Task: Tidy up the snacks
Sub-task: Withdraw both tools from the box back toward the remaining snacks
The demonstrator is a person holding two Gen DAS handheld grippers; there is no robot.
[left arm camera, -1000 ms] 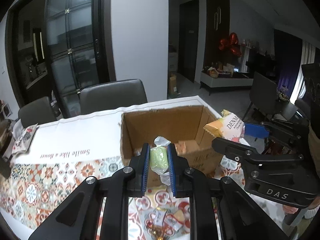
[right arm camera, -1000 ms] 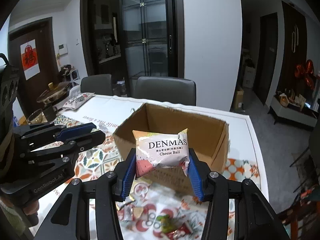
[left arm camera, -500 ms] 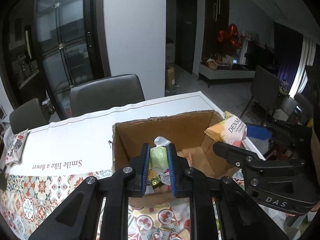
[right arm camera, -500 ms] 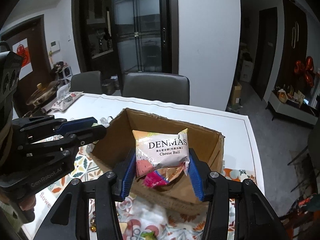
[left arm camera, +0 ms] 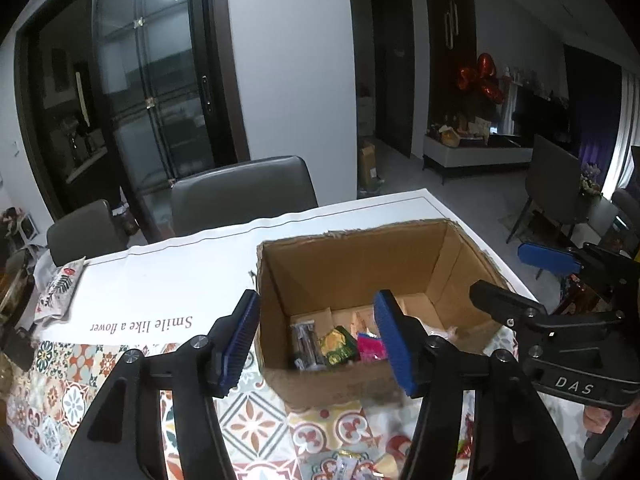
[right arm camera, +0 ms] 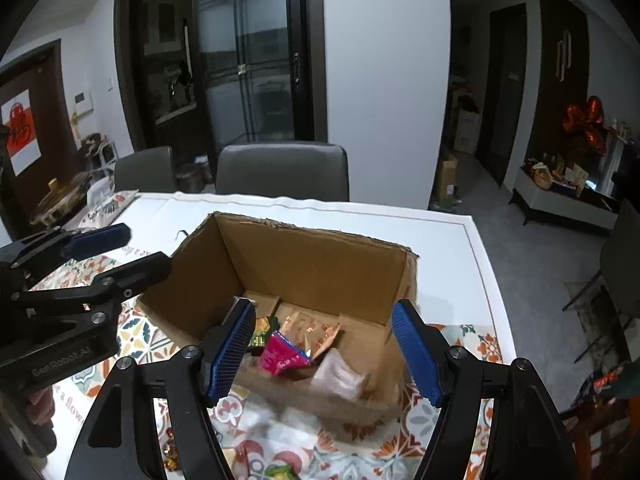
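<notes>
Left wrist view looks down into the open cardboard box (left arm camera: 352, 264), where the snacks now lie on the bottom: a green packet (left arm camera: 338, 346), a pink packet (left arm camera: 370, 346) and a dark silvery wrapper (left arm camera: 306, 344) huddle against the near wall, and the right wrist view adds a pale packet (right arm camera: 340, 374) at the near right of the pile, blurred as if not yet settled. The box stands on the desk (left arm camera: 192, 264), on a white cloth with a tiled pattern. The left gripper (left arm camera: 316, 344) hangs over the near rim with its fingers (left arm camera: 240, 336) spread and nothing between them; its jaws have just been opening. The right gripper (right arm camera: 324, 352) hangs over the same box from the other side, likewise released and empty, its jaws having just been opening too. The step in hand looks like the drop of two snacks into the box, now done. More loose sweets (left arm camera: 352, 466) lie on the cloth in front of the box, so the next move probably calls for drawing both grippers back over the near wall without catching it, then lowering onto a wrapper there and closing on it.
</notes>
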